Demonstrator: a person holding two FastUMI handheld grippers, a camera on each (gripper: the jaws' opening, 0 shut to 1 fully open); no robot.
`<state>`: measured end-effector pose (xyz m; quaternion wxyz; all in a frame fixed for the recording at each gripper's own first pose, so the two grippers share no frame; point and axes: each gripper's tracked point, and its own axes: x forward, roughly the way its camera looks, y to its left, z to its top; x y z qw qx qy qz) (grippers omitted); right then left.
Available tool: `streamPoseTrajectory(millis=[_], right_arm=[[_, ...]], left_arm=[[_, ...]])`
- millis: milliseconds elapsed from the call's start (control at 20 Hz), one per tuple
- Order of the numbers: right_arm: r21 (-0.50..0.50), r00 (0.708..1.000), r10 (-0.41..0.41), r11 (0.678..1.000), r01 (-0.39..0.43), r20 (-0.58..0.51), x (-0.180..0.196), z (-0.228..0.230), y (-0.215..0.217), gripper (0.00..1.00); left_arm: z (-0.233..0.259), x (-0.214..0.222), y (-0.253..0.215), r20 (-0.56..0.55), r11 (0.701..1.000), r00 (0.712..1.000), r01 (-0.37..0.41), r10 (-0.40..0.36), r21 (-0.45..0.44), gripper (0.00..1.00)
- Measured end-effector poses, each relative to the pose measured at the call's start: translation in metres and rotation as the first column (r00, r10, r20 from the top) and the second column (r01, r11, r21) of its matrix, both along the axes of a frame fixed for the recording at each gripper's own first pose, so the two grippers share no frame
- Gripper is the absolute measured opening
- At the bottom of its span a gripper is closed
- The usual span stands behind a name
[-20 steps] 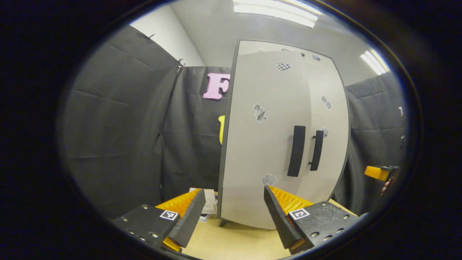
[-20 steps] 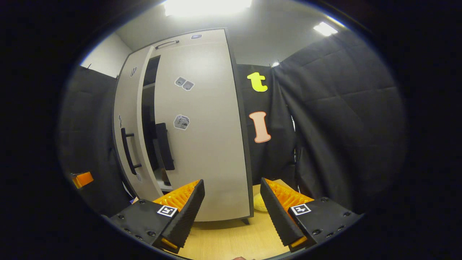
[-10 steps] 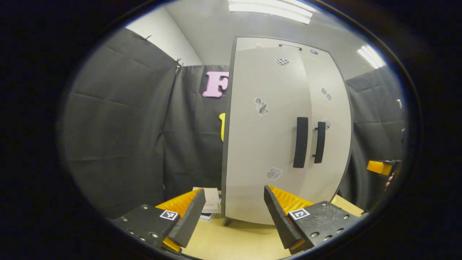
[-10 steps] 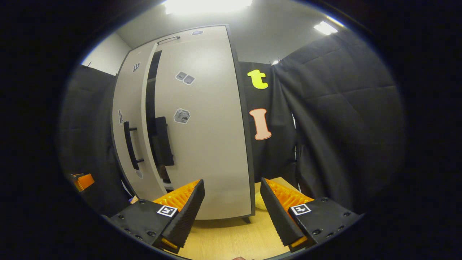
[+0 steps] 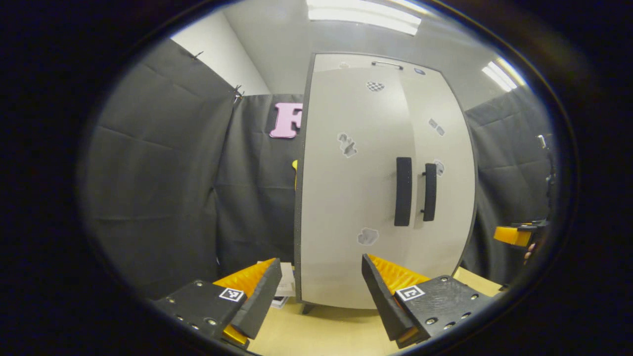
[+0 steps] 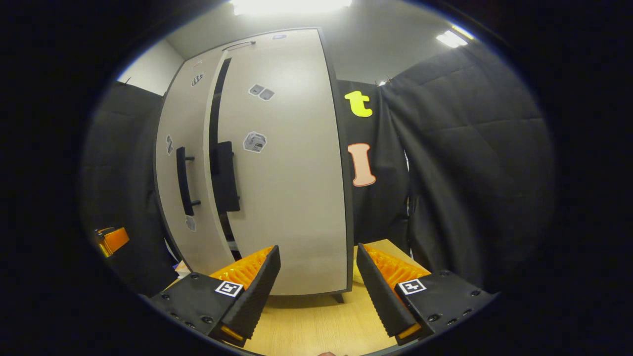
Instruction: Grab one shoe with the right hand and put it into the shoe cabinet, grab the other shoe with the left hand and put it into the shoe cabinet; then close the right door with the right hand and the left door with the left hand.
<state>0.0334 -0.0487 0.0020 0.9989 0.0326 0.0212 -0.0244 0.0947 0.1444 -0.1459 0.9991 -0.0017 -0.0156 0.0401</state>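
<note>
Closing further since a second ago, the left door [image 5: 351,198] now sits nearly flush with the right door [image 5: 440,188] in the left gripper view; in the right gripper view the dark gap between the two has narrowed to a thin slit. Whatever lies inside the shoe cabinet [image 6: 277,163] is hidden, so the shoes cannot be made out. Both doors are flat, pale grey panels with dark edges (a few small stickers dot them), each carrying a black vertical bar handle [image 5: 403,191]. Standing on short feet, the cabinet rests at the far edge of a light wood-grain table [image 6: 316,331]. Left gripper [image 5: 319,289] and right gripper [image 6: 316,282] both hang wide apart, holding nothing, clear of the doors.
</note>
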Motion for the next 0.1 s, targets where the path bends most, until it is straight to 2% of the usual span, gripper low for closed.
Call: streamPoseTrajectory(millis=[100], right_arm=[[-0.012, 1.0, -0.004, 1.0, 0.004, 0.0, 0.0033, -0.0092, 0.0012, 0.98]], left_arm=[[-0.0056, 0.0086, -0.007, -0.006, 1.0, 1.0, 0.017, -0.017, 0.014, 0.95]])
